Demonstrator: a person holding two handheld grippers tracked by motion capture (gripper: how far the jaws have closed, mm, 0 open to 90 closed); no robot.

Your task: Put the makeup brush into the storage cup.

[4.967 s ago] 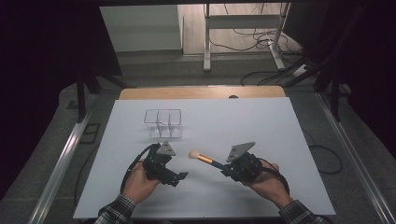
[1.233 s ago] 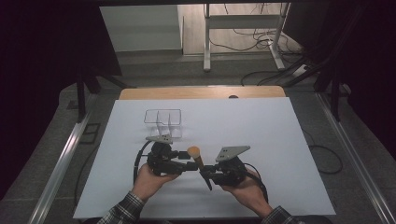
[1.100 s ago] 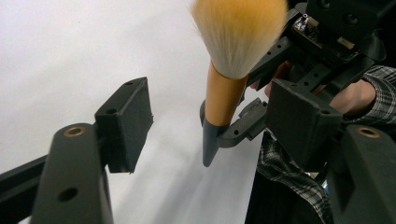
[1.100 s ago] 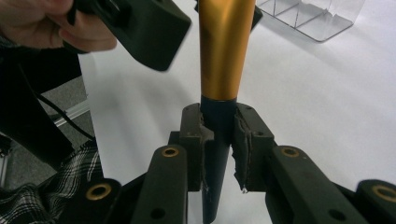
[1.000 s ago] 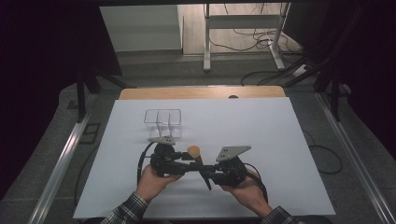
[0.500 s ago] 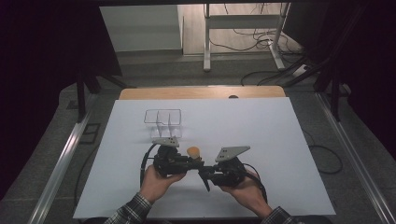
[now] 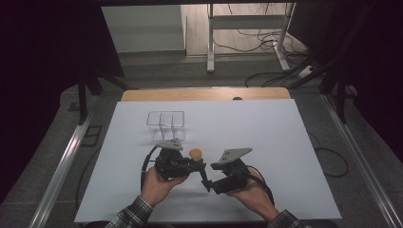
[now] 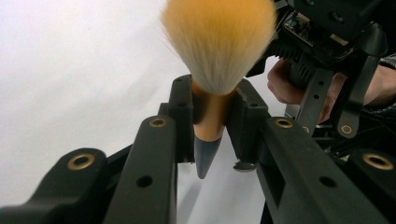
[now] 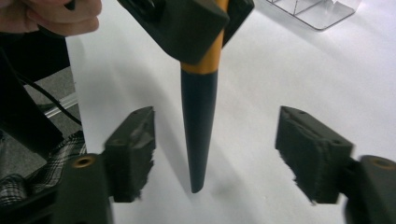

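A makeup brush with an orange bristle head, an orange collar and a dark tapering handle hangs over the white table sheet. My left gripper is shut on the collar just below the bristles, its pads pressing from both sides. My right gripper has just been opening. In the right gripper view its pads stand wide apart on either side of the handle's tip without touching it. Both hands are close together near the table's front.
A clear wire-edged organizer with dividers stands on the sheet behind my left hand, and its corner shows in the right gripper view. A wooden table edge runs along the back. Cables trail from both grippers.
The right gripper held the brush alone at first. The two grippers then came together, the left one closed on the brush's collar, and the right jaws have spread off the handle.
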